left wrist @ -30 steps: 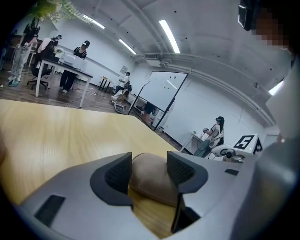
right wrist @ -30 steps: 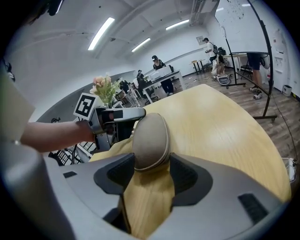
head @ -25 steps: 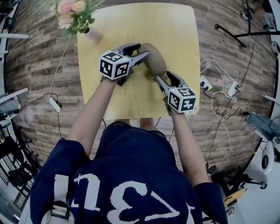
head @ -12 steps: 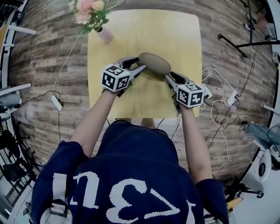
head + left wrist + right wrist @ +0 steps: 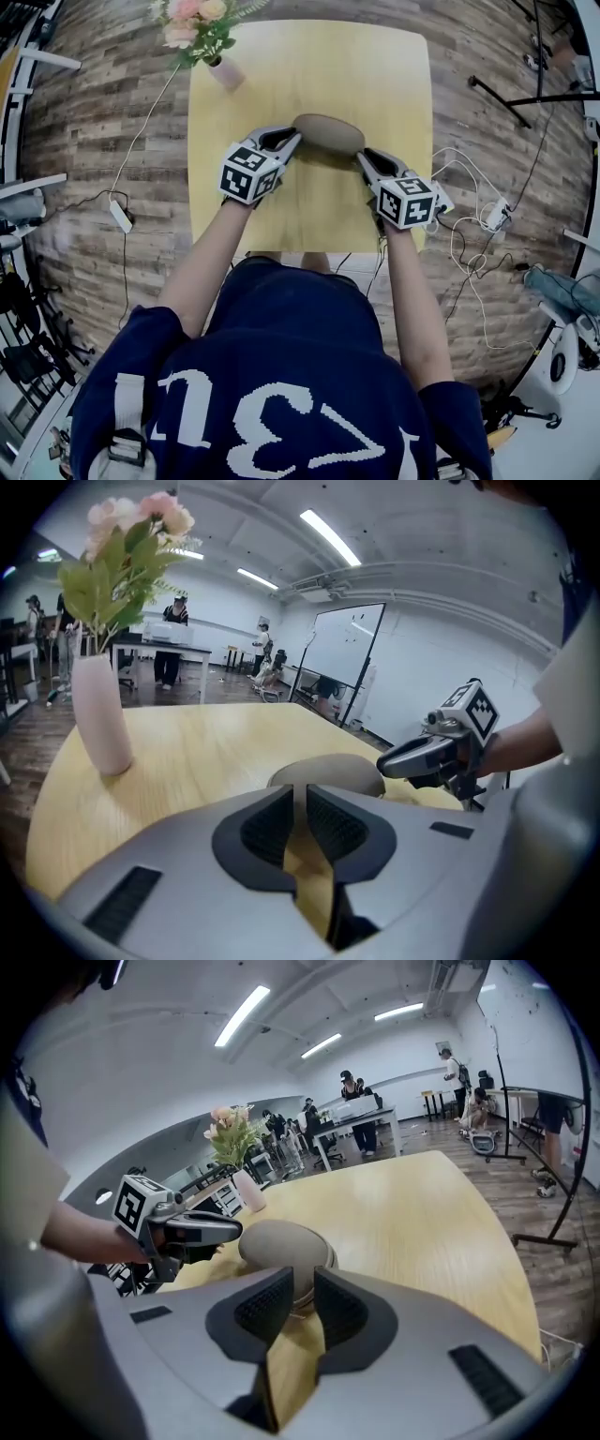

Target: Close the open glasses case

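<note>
**Both tongs at the ends of a taupe glasses case, mid-desk**

The oval glasses case [image 5: 328, 134] lies at the middle of the yellow wooden desk [image 5: 394, 66], its long side parallel to the near edge. Its domed lid sits down over the base, and the right gripper view shows a seam line running round it.

The left gripper [image 5: 295, 137] comes in from the desk's left side, with its tip at the case's left end. Its jaws are drawn almost together, leaving only a thin slit with bare desk behind it and nothing pinched. The right gripper [image 5: 360, 155] comes from the right side toward the case's right end. Its jaws are likewise nearly pressed together with nothing between them, and the case stands just beyond their tips. From the head view each tip seems to touch the case, though real contact cannot be made out.

At the far left corner a pale pink vase [image 5: 223, 73] stands upright, holding pink flowers [image 5: 192, 17] with green leaves, well apart from the case.
</note>
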